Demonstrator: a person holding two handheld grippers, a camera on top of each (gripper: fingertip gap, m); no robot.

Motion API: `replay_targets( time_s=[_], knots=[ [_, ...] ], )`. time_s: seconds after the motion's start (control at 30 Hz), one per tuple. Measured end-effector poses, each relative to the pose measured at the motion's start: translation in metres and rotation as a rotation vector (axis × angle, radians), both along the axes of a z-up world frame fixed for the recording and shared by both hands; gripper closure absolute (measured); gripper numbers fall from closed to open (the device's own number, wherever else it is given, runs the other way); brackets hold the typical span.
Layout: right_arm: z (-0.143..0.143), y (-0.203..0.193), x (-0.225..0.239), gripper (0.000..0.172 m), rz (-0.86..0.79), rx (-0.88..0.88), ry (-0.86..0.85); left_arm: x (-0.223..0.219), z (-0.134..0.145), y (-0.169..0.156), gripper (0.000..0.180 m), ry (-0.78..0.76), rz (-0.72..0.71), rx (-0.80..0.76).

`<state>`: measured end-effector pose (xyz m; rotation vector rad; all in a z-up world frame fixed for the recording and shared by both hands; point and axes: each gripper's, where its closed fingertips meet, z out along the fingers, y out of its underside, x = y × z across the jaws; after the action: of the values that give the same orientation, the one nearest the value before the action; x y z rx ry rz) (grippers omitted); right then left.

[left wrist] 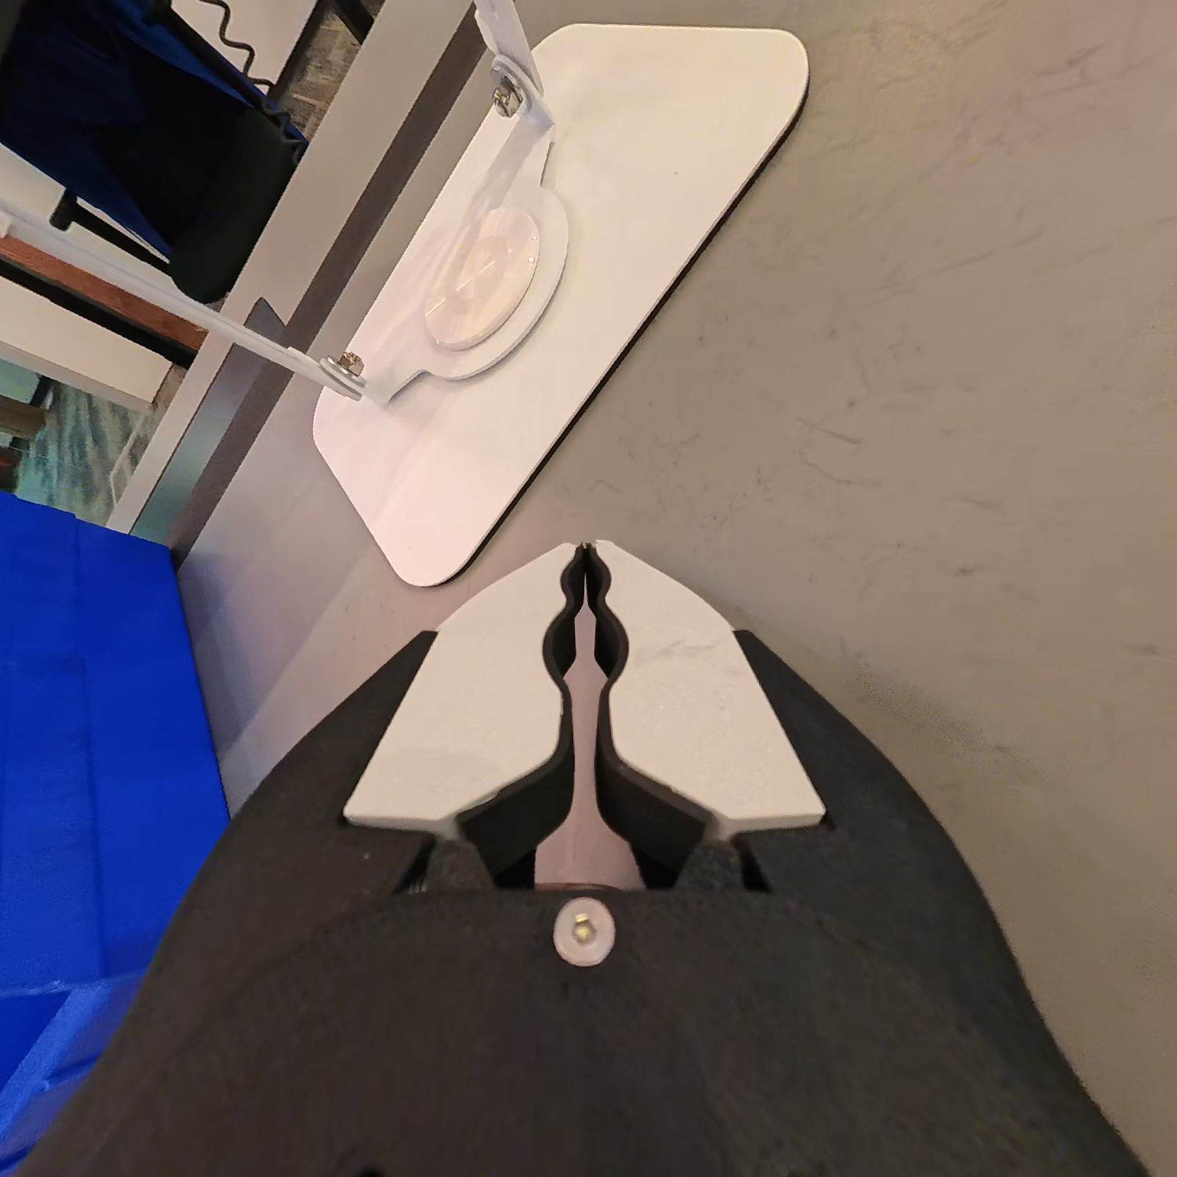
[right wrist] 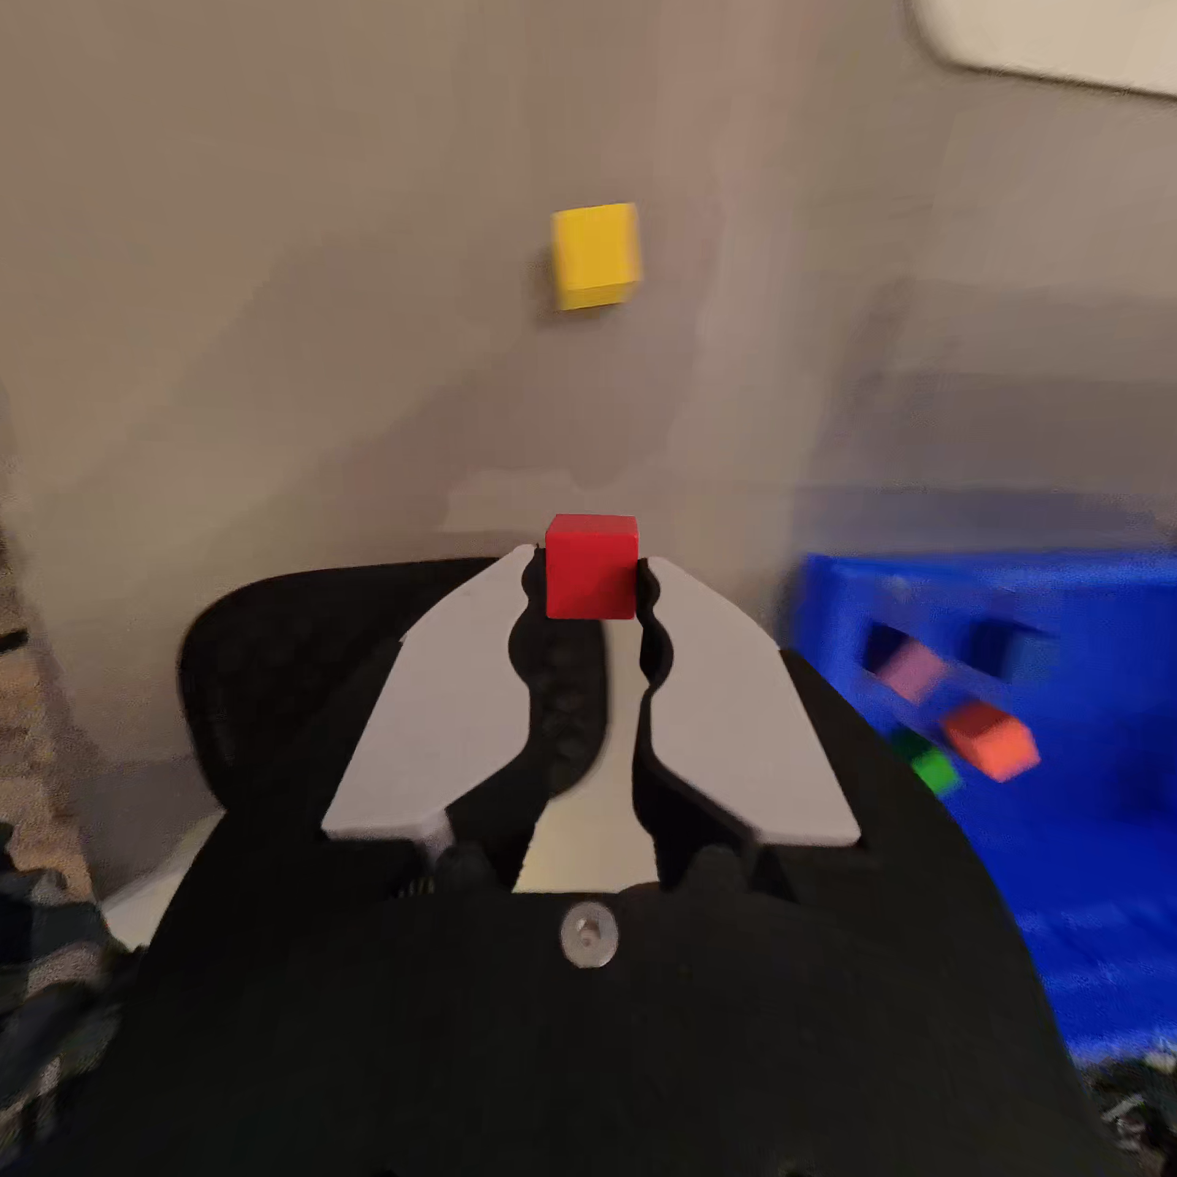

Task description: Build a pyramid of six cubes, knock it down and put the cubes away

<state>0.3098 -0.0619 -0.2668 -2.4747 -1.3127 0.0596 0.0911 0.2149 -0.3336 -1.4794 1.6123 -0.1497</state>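
Note:
In the right wrist view my right gripper (right wrist: 591, 560) is shut on a red cube (right wrist: 591, 567), which sits squarely between the two pads above the grey table. A yellow cube (right wrist: 595, 255) lies alone on the table farther ahead. To the right stands a blue bin (right wrist: 1083, 605) with a purple cube (right wrist: 914, 669), an orange-red cube (right wrist: 990, 739) and a green cube (right wrist: 930, 767) inside. In the left wrist view my left gripper (left wrist: 584, 548) is shut with its tips touching and nothing between them, over the grey table.
A white stand base (left wrist: 573, 267) with a round disc and metal arms lies ahead of the left gripper. The blue bin's wall (left wrist: 95, 732) is at the left of that view. A black chair back (right wrist: 286, 637) shows below the right gripper. The right view is blurred. Tip to tip, the grippers are about 35 centimetres apart.

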Motion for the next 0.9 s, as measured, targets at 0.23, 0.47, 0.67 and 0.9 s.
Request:
replay_targets(
  time_s=[0.23,0.47,0.67,0.9],
  knots=[
    [0.056,0.100,0.141,0.144,-0.363,0.141,-0.058,0.000,0.001,0.000,0.180,-0.006,0.000,-0.007],
    [-0.012,0.161,0.208,0.144,-0.536,-0.001,-0.010,0.000,0.000,-0.001,0.180,-0.007,-0.011,-0.014],
    [-0.052,0.179,0.220,0.144,-0.556,-0.099,-0.030,0.000,0.000,-0.002,0.180,-0.006,-0.018,-0.025],
    [-0.035,0.181,0.218,0.122,-0.574,-0.034,-0.042,0.000,0.000,-0.002,0.180,-0.007,-0.019,-0.028]
  ],
)
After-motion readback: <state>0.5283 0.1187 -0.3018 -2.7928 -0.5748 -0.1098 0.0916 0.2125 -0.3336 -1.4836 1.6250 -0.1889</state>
